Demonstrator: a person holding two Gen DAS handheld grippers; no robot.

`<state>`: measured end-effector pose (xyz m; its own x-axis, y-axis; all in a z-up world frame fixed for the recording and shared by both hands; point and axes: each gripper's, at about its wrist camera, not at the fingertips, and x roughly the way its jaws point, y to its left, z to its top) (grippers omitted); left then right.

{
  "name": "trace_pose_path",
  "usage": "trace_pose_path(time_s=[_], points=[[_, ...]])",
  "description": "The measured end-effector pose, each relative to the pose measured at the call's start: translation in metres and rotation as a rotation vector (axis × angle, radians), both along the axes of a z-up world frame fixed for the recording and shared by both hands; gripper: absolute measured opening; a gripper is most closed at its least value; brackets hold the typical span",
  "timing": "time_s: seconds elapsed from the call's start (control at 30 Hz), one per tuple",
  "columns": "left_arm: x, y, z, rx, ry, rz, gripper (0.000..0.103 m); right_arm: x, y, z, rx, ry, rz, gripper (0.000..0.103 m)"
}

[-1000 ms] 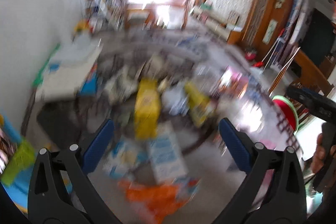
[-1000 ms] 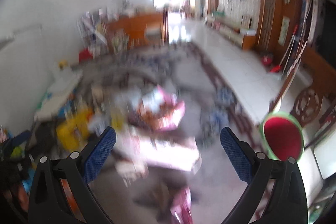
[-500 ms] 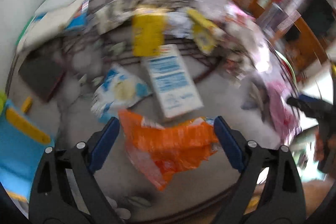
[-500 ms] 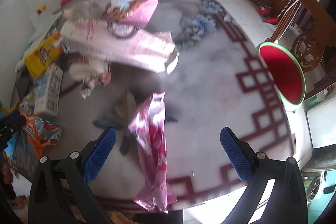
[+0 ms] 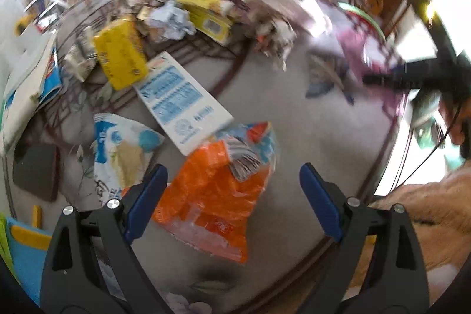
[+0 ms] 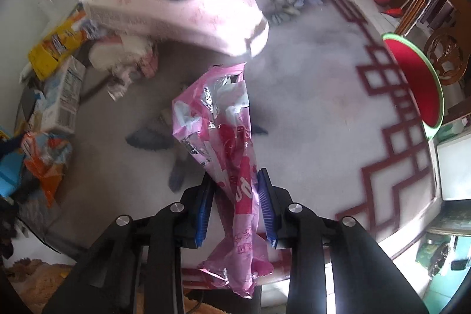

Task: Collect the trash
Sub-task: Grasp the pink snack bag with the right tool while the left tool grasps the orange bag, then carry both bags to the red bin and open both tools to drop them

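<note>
My right gripper (image 6: 235,190) is shut on a pink foil snack bag (image 6: 223,119) lying on the patterned table top (image 6: 309,96). My left gripper (image 5: 232,184) is open, its fingers either side of an orange crumpled snack bag (image 5: 212,193); that bag also shows at the left of the right wrist view (image 6: 44,158). A red bin with a green rim (image 6: 418,84) stands off the table's right edge. The right gripper shows blurred at the right of the left wrist view (image 5: 412,78).
Trash covers the far table: a white and blue carton (image 5: 182,96), a blue and white bag (image 5: 123,149), a yellow bag (image 5: 120,55), a yellow box (image 5: 206,16), crumpled paper (image 5: 170,19), a long pink box (image 6: 176,11). A dark pad (image 5: 35,169) lies left.
My right gripper has closed on the pink foil bag. My left gripper has dropped lower over the orange bag, still open.
</note>
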<state>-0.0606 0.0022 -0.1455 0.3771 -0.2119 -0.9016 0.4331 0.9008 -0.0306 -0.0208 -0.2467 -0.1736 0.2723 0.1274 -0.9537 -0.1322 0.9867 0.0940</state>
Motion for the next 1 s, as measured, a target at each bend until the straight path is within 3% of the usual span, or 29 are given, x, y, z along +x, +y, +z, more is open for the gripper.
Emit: trace_pose_path(time_s=[0.07, 0.13, 0.2, 0.3, 0.57, 0.7, 1.0], points=[[-0.001, -0.006, -0.006, 0.023, 0.002, -0.019, 0.089, 0.001, 0.000, 0.007, 0.021, -0.030, 0.002, 0.028], [-0.001, -0.010, -0.010, 0.038, 0.003, -0.020, 0.081, 0.003, 0.000, 0.013, 0.032, -0.052, 0.006, 0.028], [0.000, -0.013, -0.015, 0.058, 0.005, -0.011, 0.064, 0.004, 0.001, 0.018, 0.040, -0.069, 0.009, 0.028], [-0.001, -0.011, -0.015, 0.031, 0.000, 0.010, 0.052, 0.008, 0.006, 0.023, 0.045, -0.092, 0.020, 0.028], [0.005, 0.000, 0.023, -0.074, -0.100, 0.120, 0.048, 0.024, 0.006, 0.039, 0.064, -0.160, 0.009, 0.028], [0.023, -0.004, 0.044, -0.170, -0.123, 0.168, 0.048, 0.030, -0.002, 0.051, 0.074, -0.193, -0.015, 0.028], [0.042, -0.047, 0.080, -0.250, -0.184, 0.151, 0.048, 0.050, -0.043, 0.080, 0.119, -0.283, -0.075, 0.028]])
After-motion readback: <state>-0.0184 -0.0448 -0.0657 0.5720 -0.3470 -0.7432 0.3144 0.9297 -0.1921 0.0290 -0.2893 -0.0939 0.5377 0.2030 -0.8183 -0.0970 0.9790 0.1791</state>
